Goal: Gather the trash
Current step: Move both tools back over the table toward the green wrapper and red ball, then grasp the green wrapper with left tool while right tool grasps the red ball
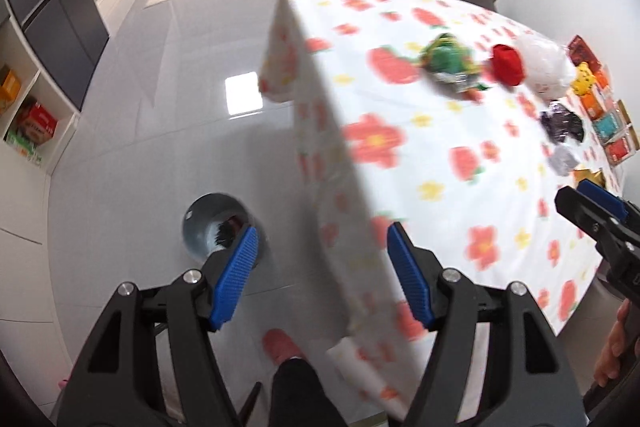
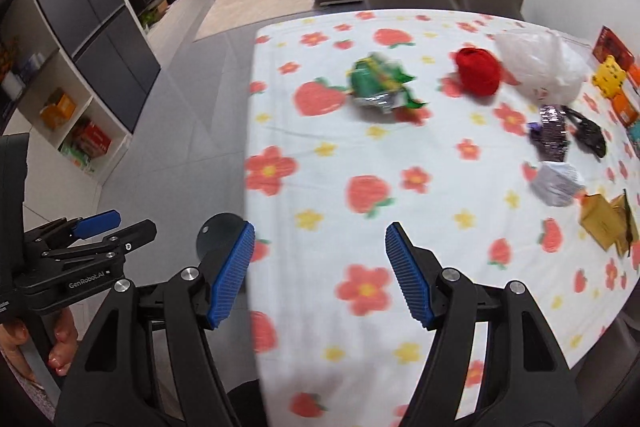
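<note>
Both hand-held grippers stand with jaws apart and nothing between the blue pads. From my left hand-held gripper [image 1: 320, 267] I look steeply down over the corner of the worktop [image 1: 440, 219], which wears a white cloth printed with red flowers and strawberries. At about 9 o'clock from that gripper, on the grey tiled floor, stands a round grey bin [image 1: 200, 227]; something dark lies inside it, though I cannot tell what. Its left pad overlaps the bin's rim in this view. Below, at 6 o'clock, a pink slipper [image 1: 280, 345] and a dark trouser leg show.

My right hand-held gripper [image 2: 320, 267] hangs over the cloth itself, empty. The trash lies well apart from it, toward 12 to 2 o'clock: a crumpled green wrapper [image 2: 376, 83] at 12, a red ball-like lump [image 2: 478, 71] at 1, and just beside that a white plastic bag [image 2: 540, 63]. Further round, at 2 o'clock, sit a shiny purple wrapper [image 2: 550, 135] with a black scrap [image 2: 588, 133] touching it, then a crumpled silver wrapper [image 2: 558, 183] and a gold one [image 2: 604, 219] near the worktop's right edge. Everything is blurred, so finer detail escapes me.

In the right view my left gripper appears at 9 o'clock, a hand [image 2: 60, 343] wrapped around its handle.
</note>
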A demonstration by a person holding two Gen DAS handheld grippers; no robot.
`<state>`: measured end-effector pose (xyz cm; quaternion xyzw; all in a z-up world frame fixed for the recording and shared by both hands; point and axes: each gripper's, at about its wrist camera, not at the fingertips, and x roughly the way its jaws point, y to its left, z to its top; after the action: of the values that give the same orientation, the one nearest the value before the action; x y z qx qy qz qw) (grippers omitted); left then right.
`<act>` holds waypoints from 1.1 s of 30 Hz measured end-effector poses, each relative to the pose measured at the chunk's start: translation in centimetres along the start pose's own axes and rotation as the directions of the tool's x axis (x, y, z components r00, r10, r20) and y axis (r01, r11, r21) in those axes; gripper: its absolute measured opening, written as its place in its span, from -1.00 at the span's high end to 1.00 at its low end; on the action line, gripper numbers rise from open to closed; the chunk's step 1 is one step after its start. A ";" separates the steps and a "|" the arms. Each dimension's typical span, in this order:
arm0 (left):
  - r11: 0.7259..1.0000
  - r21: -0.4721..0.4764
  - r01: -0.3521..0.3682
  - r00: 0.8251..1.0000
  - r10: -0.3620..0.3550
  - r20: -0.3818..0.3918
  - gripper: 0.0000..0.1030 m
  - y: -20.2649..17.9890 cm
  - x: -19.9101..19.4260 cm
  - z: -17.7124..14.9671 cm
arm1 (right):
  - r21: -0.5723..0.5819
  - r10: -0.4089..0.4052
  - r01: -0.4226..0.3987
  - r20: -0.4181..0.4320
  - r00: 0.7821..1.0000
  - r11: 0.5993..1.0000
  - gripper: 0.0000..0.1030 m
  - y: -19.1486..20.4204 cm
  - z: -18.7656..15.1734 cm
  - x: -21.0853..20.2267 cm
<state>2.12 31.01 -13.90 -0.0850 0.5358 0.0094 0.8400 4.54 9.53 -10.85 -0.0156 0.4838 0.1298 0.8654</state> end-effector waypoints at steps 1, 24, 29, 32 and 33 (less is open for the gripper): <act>1.000 0.000 -0.001 1.000 0.001 0.007 -0.31 -1.6 0.0 0.1 | -0.004 0.004 -0.004 0.006 1.000 1.000 -0.28 -1.6 0.2 -0.4; 0.998 -0.049 -0.037 0.999 0.038 0.036 -0.31 -20.4 5.5 7.9 | -0.063 0.011 -0.007 0.055 0.998 0.998 -0.28 -20.8 8.7 1.8; 0.997 -0.067 -0.038 0.997 0.043 0.069 -0.31 -19.3 7.9 13.0 | -0.078 -0.016 0.021 0.068 0.998 0.997 -0.28 -20.3 13.3 6.1; 0.997 -0.071 -0.034 0.997 0.039 0.070 -0.31 -19.0 10.1 15.4 | -0.071 -0.041 0.046 0.067 0.997 0.996 -0.28 -20.5 15.3 9.1; 0.997 -0.071 -0.032 0.997 0.036 0.066 -0.31 -19.0 10.9 16.0 | -0.068 -0.051 0.055 0.063 0.997 0.996 -0.28 -20.7 15.8 10.1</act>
<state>23.12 13.92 -14.63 -0.1047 0.5078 0.0452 0.8539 27.74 -5.96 -12.97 -0.0545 0.4514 0.1239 0.8820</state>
